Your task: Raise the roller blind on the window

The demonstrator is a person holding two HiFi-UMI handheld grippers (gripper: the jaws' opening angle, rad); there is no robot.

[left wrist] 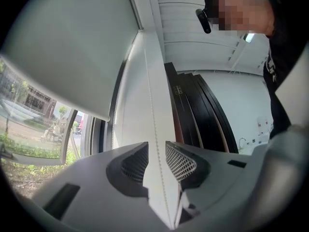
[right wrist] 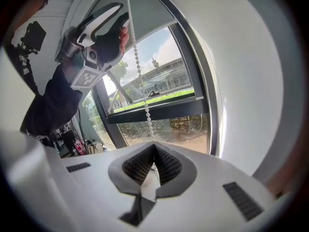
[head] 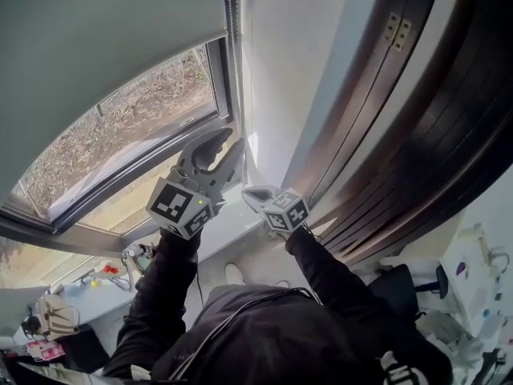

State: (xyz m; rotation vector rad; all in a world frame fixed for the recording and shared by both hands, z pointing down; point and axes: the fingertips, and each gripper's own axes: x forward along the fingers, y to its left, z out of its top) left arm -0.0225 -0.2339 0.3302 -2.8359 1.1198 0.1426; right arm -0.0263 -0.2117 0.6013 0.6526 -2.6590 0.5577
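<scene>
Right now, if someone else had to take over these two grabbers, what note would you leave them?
Right gripper: shut on the bead chain, lower down.
Left gripper: open, higher up; the chain runs between its jaws, not gripped.
Blind: partly up; the lower window is uncovered.
Left to do: probably grip with the left, release the right, then pull hand over hand until the blind is up.

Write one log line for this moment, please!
right gripper: shut on white bead chain | left gripper: open around chain | grey roller blind: partly raised
</scene>
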